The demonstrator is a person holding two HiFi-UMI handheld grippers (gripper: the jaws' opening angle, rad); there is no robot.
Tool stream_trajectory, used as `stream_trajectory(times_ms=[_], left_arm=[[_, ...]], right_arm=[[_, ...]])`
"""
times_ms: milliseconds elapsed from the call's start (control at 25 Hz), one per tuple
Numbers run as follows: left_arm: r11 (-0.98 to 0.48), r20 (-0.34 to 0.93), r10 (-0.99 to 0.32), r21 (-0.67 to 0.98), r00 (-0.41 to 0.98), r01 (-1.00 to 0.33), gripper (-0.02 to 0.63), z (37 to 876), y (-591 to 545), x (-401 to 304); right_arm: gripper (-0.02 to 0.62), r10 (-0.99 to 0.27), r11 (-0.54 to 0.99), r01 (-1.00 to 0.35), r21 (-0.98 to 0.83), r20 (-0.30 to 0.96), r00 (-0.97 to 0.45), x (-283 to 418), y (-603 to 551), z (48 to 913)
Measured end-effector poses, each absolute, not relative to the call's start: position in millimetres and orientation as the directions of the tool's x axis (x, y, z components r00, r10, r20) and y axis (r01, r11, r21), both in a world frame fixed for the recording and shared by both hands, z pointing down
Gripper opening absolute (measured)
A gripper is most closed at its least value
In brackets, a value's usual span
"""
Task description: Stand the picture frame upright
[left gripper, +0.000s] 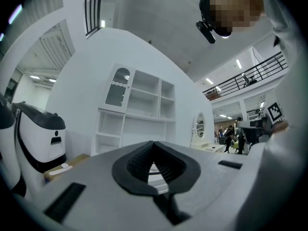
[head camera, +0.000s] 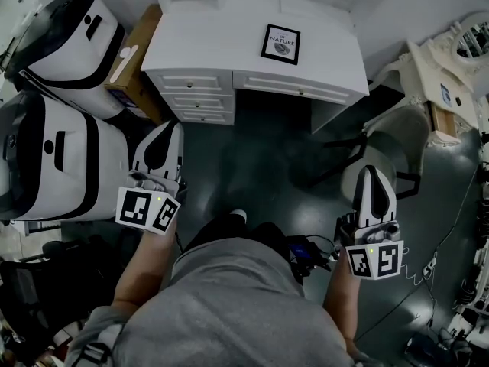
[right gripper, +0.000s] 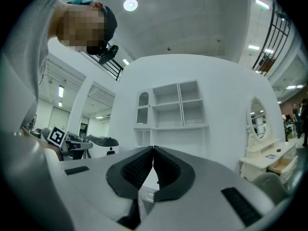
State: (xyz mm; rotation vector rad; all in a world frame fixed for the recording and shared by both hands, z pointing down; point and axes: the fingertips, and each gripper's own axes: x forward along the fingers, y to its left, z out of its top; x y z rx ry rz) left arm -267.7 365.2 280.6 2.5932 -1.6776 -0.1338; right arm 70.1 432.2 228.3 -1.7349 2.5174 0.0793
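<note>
- the picture frame (head camera: 280, 44) lies flat and face up on the white desk (head camera: 221, 37), right of the middle of the desk top and clear of all its edges.
- it has a black border and a white sheet with a small dark print inside.
- your left gripper (head camera: 169, 128) is empty, its fingers pressed together; its own view shows the black pads (left gripper: 139, 162) meeting at the tip.
- your right gripper (head camera: 369, 171) is empty too, its pads (right gripper: 137, 167) closed against each other.
- both grippers hang over the dark floor (head camera: 260, 167), well apart from the desk's front edge and from the picture frame.
- the left one points toward the desk's left front corner, above the drawers (head camera: 192, 90).
- two white machines (head camera: 69, 40) stand beside the desk's left edge.
- a pale chair (head camera: 397, 132) sits just off the desk's right front corner.
</note>
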Motion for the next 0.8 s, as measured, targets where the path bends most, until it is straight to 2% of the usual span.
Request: stream_trajectory(times_ms=[520, 800], left_arm=[[-0.395, -0.025, -0.919, 0.110, 0.395, -0.912, 0.006, 292.4, 343.3, -271.9], [-0.353, -0.027, -0.935, 0.123, 0.353, -0.927, 0.006, 293.3, 317.6, -264.5]], right_arm=[[0.026, -0.941, 0.327, -0.945, 0.010, -0.093, -0.327, 83.3, 399.8, 222.8], [0.026, -0.922, 0.376, -0.927, 0.012, -0.097, -0.375, 90.6, 358.4, 222.9]])
